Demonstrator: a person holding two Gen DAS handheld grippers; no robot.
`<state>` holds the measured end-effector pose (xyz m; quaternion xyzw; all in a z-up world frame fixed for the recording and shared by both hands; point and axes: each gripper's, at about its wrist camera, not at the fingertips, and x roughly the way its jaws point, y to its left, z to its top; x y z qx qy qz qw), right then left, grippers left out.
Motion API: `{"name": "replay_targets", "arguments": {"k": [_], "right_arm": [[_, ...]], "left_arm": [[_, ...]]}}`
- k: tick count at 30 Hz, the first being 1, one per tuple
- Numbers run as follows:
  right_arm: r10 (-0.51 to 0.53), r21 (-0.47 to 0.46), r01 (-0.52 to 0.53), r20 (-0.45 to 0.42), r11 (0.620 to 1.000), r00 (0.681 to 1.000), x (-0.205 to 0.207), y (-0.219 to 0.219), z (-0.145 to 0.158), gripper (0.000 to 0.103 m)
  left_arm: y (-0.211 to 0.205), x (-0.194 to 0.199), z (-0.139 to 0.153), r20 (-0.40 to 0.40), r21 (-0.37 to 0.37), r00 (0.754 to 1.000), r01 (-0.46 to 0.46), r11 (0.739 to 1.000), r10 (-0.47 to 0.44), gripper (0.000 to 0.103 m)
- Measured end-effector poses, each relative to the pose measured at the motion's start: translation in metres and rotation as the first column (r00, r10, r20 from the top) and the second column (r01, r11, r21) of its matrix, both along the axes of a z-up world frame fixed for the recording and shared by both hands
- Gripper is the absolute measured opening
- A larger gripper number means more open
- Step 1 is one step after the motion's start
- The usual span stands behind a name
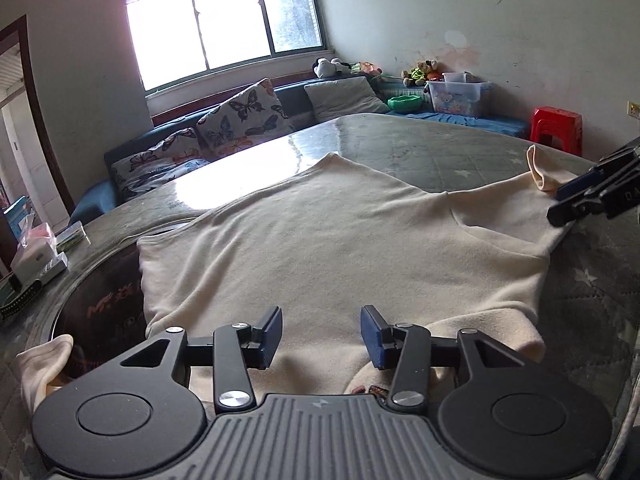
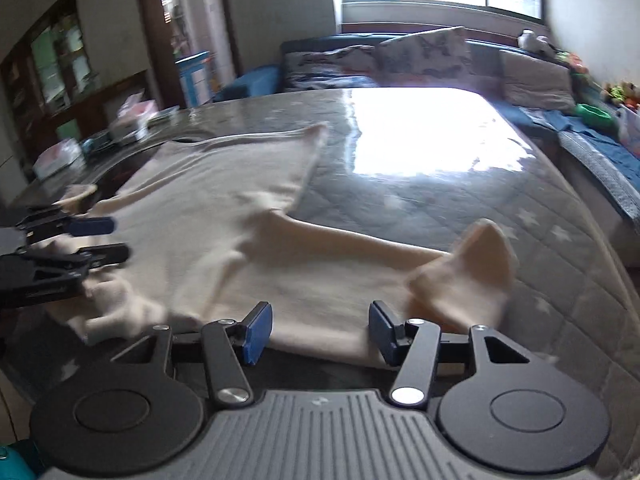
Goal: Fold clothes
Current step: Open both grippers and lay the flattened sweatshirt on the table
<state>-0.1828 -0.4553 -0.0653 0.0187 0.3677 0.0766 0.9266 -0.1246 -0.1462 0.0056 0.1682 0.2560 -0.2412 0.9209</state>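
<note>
On the glossy quilted bench [image 1: 420, 140] your cream top [image 1: 320, 240] lies spread mostly flat, both sleeves out sideways with no fold across the body, so the folding is still yours to do, left gripper [image 1: 320, 334] and right gripper [image 2: 320, 332] fingers wide and empty.

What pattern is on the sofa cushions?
Butterflies on the cushions, clearest in the left wrist view.

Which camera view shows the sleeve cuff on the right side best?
The right wrist view: the cuff is near and large, beside the open right gripper. The left wrist view shows it small at the edge.
</note>
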Motion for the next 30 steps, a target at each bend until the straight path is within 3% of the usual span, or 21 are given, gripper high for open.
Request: {"name": "replay_targets", "arguments": {"k": [5, 10, 12, 15, 19, 30], "right_arm": [[-0.158, -0.07, 0.16, 0.03, 0.985, 0.987, 0.001, -0.034, -0.003, 0.055], [-0.352, -0.109, 0.357, 0.058, 0.928, 0.934, 0.009, -0.07, -0.003, 0.055], [-0.38, -0.093, 0.387, 0.085, 0.917, 0.921, 0.01, -0.072, 0.004, 0.055], [-0.317, -0.04, 0.321, 0.08, 0.946, 0.945, 0.016, -0.064, 0.007, 0.055], [-0.249, -0.068, 0.252, 0.05, 0.965, 0.967, 0.037, -0.045, -0.004, 0.055], [-0.309, -0.074, 0.313, 0.066, 0.947, 0.949, 0.08, -0.063, -0.015, 0.066]], "left_arm": [[0.002, -0.001, -0.001, 0.001, -0.002, 1.0, -0.016, 1.0, 0.016, 0.052], [0.003, 0.0, -0.003, -0.002, -0.007, 0.999, -0.038, 0.999, 0.038, 0.057], [0.003, -0.001, -0.003, -0.005, -0.012, 0.999, -0.047, 0.999, 0.047, 0.057], [0.004, -0.001, -0.003, -0.008, -0.02, 0.998, -0.06, 0.998, 0.06, 0.059], [0.005, -0.001, -0.003, -0.01, -0.021, 0.998, -0.063, 0.998, 0.063, 0.061], [0.029, 0.0, 0.0, -0.088, -0.116, 0.992, -0.102, 0.988, 0.092, 0.07]]}}
